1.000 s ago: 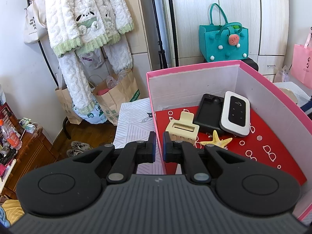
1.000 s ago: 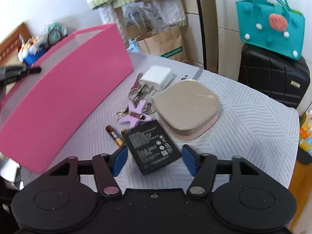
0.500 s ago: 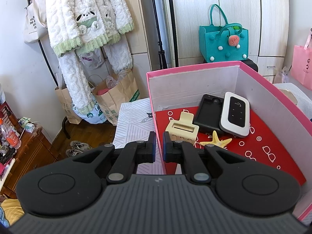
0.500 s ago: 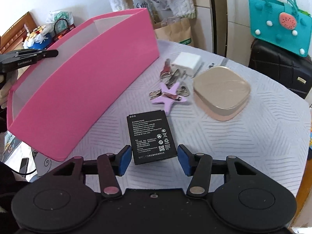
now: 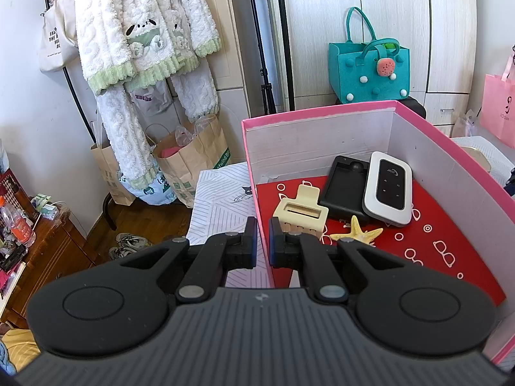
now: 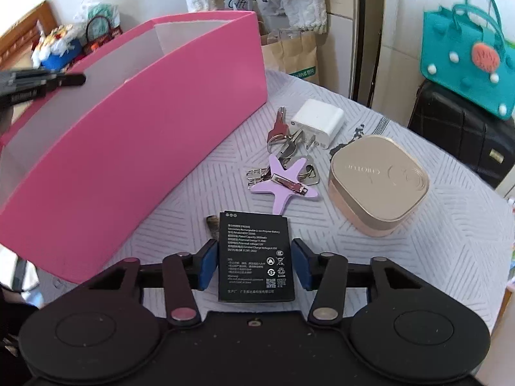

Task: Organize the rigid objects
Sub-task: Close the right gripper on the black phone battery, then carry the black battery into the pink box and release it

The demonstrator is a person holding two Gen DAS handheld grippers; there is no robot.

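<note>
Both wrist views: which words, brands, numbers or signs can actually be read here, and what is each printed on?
"Li-ion", by a recycling sign: flat black battery; its remaining lines are too small to read.
"Gift": plastic bag at the back.
"wind": brown paper bag, cut off.
"FAS / THE R / VE": canvas tote, partly hidden.
Gold case: embossed lettering, unreadable.
White router: small logo, unreadable.

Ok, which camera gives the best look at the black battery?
The right wrist view. The battery fills the foreground there, label up and readable, lying on the table between the pads of the right gripper, whose jaws have just been closing around it. The left wrist view does not show it, only the inside of the pink box.
</note>
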